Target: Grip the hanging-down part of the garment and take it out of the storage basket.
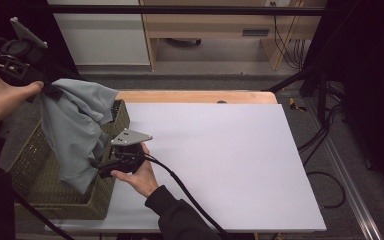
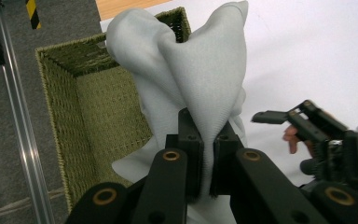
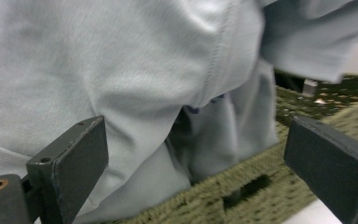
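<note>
A pale grey-blue garment [image 1: 72, 132] hangs from my left gripper [image 1: 47, 90], which is raised above a woven green basket [image 1: 30, 165] at the table's left edge. In the left gripper view the jaws are shut on a fold of the garment [image 2: 200, 84], and the basket [image 2: 98, 116] lies below it. My right gripper [image 1: 100, 169] stands open at the basket's right wall, level with the cloth's lower part. In the right gripper view its fingers [image 3: 72, 158] are spread wide, with the garment [image 3: 121, 79] close in front and the basket rim [image 3: 242, 186] beneath.
A white sheet [image 1: 220, 165] covers the table [image 1: 195, 96], whose wooden back edge shows. Cables run from the right gripper over the front edge. A stand and cables sit on the floor to the right [image 1: 325, 130].
</note>
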Available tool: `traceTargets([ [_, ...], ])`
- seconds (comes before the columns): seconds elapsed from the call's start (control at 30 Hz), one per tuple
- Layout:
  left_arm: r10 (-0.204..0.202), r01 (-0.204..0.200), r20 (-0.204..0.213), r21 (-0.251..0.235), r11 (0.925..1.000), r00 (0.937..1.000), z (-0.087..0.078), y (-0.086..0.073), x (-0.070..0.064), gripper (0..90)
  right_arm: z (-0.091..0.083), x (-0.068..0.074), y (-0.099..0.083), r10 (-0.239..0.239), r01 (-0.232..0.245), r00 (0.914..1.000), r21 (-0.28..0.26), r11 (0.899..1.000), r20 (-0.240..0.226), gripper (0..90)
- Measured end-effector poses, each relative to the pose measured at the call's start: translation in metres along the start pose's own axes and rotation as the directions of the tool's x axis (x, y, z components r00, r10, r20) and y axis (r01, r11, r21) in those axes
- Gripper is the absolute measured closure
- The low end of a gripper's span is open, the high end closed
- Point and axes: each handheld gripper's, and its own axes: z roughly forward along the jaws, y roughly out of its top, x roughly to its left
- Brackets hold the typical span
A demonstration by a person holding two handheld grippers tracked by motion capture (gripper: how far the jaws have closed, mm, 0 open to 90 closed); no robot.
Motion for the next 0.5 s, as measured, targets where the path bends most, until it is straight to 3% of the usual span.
traceTargets([
  [0.2, 0.005, -0.005, 0.002, 0.003, 1.0000, 1.0000, 0.001, -0.001, -0.001, 85.4, 0.022, 0.009, -0.002, -0.007, 0.008, 0.9998, 0.024, 1.000, -0.021, 7.6],
  [0.27, 0.008, -0.008, 0.006, 0.003, 1.0000, 1.0000, 0.000, -0.002, -0.001, 85.4, 0.028, 0.009, -0.002, -0.030, 0.030, 0.9993, 0.028, 0.999, -0.023, 8.4],
  [0.5, 0.009, -0.009, 0.007, -0.006, 0.9999, 0.9999, -0.003, -0.005, -0.002, 85.4, 0.039, 0.008, -0.004, -0.029, 0.029, 0.9995, 0.030, 0.999, -0.009, 11.5],
])
